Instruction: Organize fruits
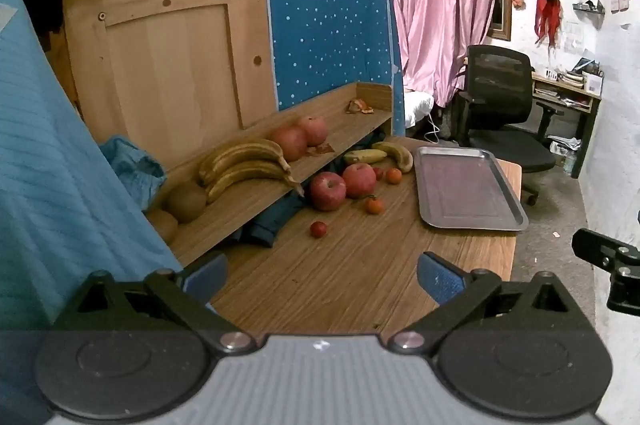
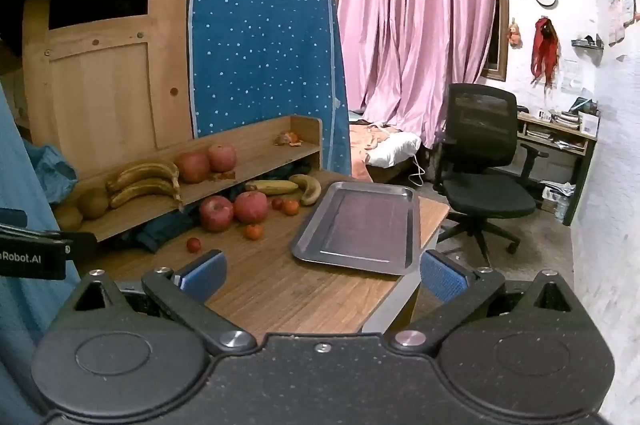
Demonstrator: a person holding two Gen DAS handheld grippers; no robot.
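Both grippers have black linkage arms with silver pivot screws and blue-padded fingers (image 1: 440, 279); the left gripper (image 1: 320, 275) has a grey ribbed body, the right gripper (image 2: 322, 275) a speckled black one.

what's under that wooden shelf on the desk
Under the wooden shelf lies crumpled dark blue cloth, with two apples on the desk just in front. Further back the gap is dark and the shelf board covers it, so anything there cannot be seen.

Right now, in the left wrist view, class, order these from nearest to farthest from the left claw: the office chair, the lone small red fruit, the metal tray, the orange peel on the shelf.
1. Small red fruit: on the table, just ahead of the left claw.
2. Tray: ahead, to the right.
3. Peel: far end of the shelf.
4. Chair: on the floor beyond the table.
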